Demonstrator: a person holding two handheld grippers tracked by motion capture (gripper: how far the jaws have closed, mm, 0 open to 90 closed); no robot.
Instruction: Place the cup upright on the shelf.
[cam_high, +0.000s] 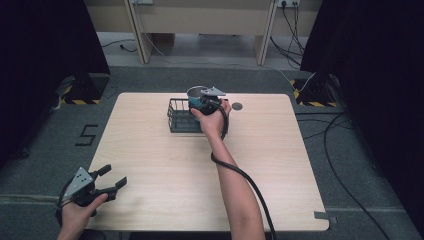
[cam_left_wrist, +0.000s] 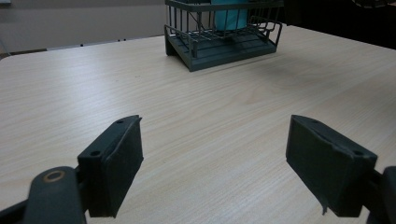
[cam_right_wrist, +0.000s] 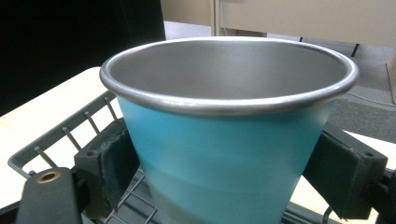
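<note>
At lower left of the high view, the left gripper hangs just off the table edge, its jaws spread wide with nothing between them; its own view looks across bare wood toward the wire basket at upper centre of that frame. Moving right to the middle of the high view, the basket sits near the table's far edge, and the right gripper is over its right end. That gripper is clamped on a teal cup with a steel rim, one pad pressed to each side of the cup's wall, which the right gripper view shows upright above the basket's wire floor.

The step looks like setting the cup into the basket, or lifting it out; I cannot tell which. Either way, it would go best keeping the cup level, moving straight up or down so the base clears the wire rim, and loosening the jaws only once the base rests flat.
</note>
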